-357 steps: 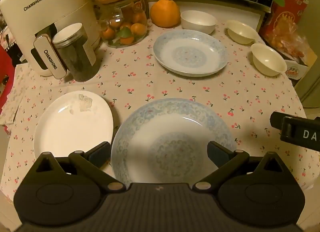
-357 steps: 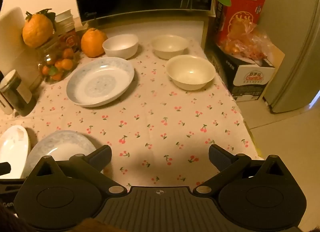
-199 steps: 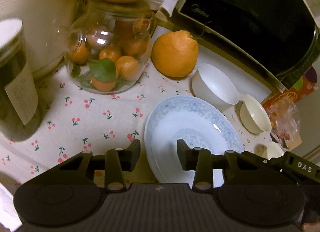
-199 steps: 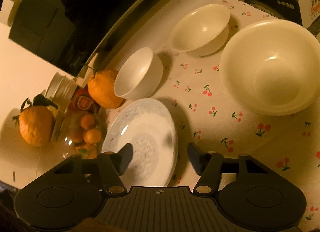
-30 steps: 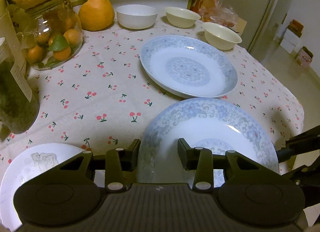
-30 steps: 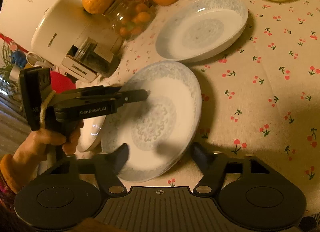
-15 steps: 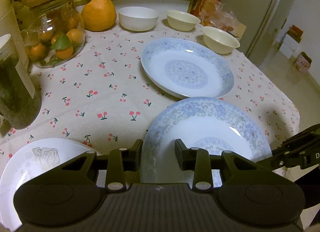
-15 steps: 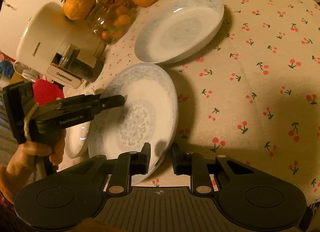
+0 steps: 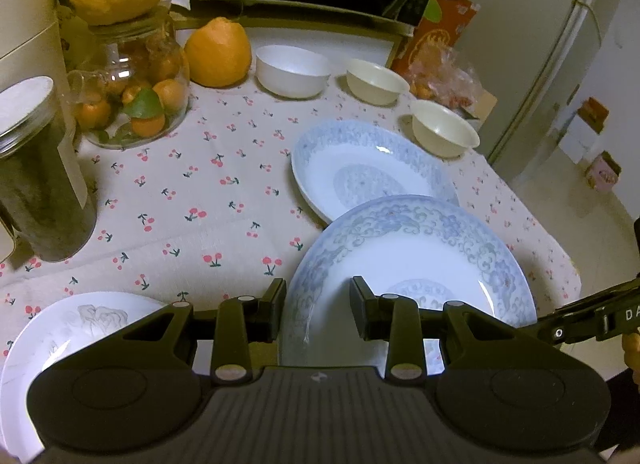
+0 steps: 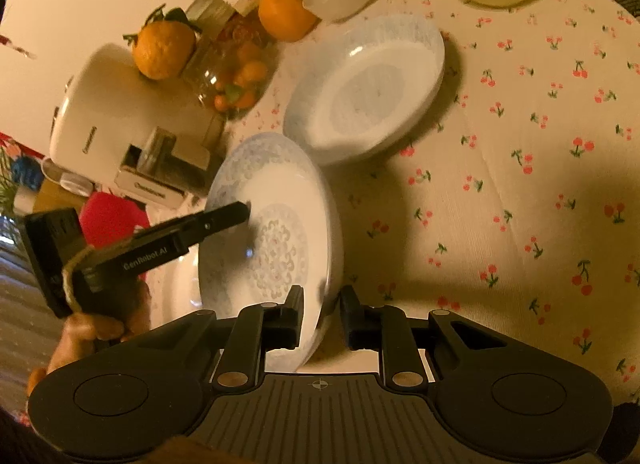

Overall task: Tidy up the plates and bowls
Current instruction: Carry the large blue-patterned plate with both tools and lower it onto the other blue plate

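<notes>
right gripper (image 10: 320, 318): a second ago its fingers stood spread either side of the near plate's edge; now they have come in and pinch that rim, one finger over the face, one under the lip
left gripper (image 9: 318, 308): its fingers (image 9: 272, 310) pinch the opposite rim as before, hardly changed
near plate (image 9: 408, 260): blue-patterned, now held at both sides and tipped up on the right gripper's side, its far edge overlapping the second plate in the left wrist view
second plate (image 9: 372, 167): same blue pattern, flat on the bench (image 9: 192, 199), just beyond the held one
white plate (image 9: 72, 328): flat on the bench near the left gripper, untouched
bowls: white bowl (image 9: 292, 69) and two cream bowls (image 9: 376, 81) (image 9: 444, 131) sit separately along the far side, not yet stacked
meaning: with both grips on, the near plate looks ready to be lifted and set onto the second plate; bowls remain to do
risk: rim grips on a glazed plate may slip if it tilts further
</notes>
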`<action>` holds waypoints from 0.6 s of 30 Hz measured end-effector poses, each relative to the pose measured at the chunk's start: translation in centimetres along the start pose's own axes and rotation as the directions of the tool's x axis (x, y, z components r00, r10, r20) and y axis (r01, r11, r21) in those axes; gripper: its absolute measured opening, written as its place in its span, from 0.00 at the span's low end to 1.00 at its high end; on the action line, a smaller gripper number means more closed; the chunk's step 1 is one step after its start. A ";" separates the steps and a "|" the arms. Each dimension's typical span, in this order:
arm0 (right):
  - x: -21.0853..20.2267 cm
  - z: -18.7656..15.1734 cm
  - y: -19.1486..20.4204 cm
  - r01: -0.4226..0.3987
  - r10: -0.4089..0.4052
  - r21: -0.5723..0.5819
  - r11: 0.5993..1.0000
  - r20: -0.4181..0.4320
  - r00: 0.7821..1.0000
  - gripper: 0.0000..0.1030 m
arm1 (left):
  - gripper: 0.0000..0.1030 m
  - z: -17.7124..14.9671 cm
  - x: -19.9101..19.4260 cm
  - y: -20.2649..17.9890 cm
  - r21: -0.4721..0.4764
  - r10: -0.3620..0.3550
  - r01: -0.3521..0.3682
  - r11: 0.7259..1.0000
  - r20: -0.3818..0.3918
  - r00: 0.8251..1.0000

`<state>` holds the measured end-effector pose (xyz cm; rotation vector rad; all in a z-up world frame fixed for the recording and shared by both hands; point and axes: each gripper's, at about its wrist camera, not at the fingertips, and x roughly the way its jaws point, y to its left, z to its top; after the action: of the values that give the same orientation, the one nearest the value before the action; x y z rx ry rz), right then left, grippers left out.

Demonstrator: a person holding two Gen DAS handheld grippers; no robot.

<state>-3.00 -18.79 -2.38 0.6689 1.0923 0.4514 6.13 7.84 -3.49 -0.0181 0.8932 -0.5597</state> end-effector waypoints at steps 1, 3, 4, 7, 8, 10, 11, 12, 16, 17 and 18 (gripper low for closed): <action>-0.1 0.2 0.1 -0.003 0.003 0.003 1.000 0.007 1.000 0.19 | 0.31 0.0 0.0 0.0 -0.007 0.000 0.000 1.000 0.004 1.000; -0.3 0.8 0.1 -0.009 0.008 0.006 1.000 0.026 1.000 0.18 | 0.31 0.2 -0.1 0.0 -0.019 0.002 -0.002 1.000 0.018 1.000; -0.5 1.1 0.2 -0.011 0.010 0.005 1.000 0.036 0.999 0.18 | 0.30 0.3 -0.2 0.0 -0.024 0.002 -0.002 1.000 0.024 1.000; -0.8 2.0 -0.1 -0.013 0.012 0.012 1.000 0.057 0.998 0.18 | 0.30 0.7 -0.2 -0.1 -0.041 -0.003 0.005 0.999 0.041 0.999; -0.7 2.3 -0.1 -0.011 0.010 0.017 1.000 0.065 0.998 0.17 | 0.30 0.8 -0.1 -0.1 -0.049 -0.007 0.009 0.999 0.043 0.999; -0.7 2.8 -0.3 -0.004 0.002 0.029 1.000 0.082 0.997 0.17 | 0.28 1.0 0.1 -0.1 -0.061 -0.007 0.010 0.998 0.045 0.999; -0.6 3.2 -0.4 0.000 -0.003 0.035 0.999 0.089 0.996 0.17 | 0.28 1.1 0.2 -0.1 -0.070 -0.008 0.011 0.998 0.046 0.999; -0.6 3.5 -0.5 0.002 -0.005 0.041 0.999 0.094 0.996 0.17 | 0.28 1.3 0.3 -0.2 -0.075 -0.007 0.010 0.997 0.047 0.999; -0.7 4.8 -0.8 0.009 -0.014 0.055 0.998 0.104 0.994 0.17 | 0.26 1.8 0.9 -0.2 -0.102 0.001 0.004 0.995 0.050 0.999; -0.7 5.1 -0.9 0.010 -0.016 0.060 0.998 0.106 0.994 0.17 | 0.26 1.9 1.1 -0.2 -0.112 0.001 0.005 0.994 0.051 0.999; -0.6 5.3 -1.0 0.012 -0.019 0.065 0.998 0.110 0.994 0.17 | 0.26 2.0 1.2 -0.1 -0.120 0.000 0.007 0.993 0.053 0.999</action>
<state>1.63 -21.38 -1.09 0.7335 1.0099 0.3629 8.19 6.75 -3.03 -0.1426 0.8748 -0.5060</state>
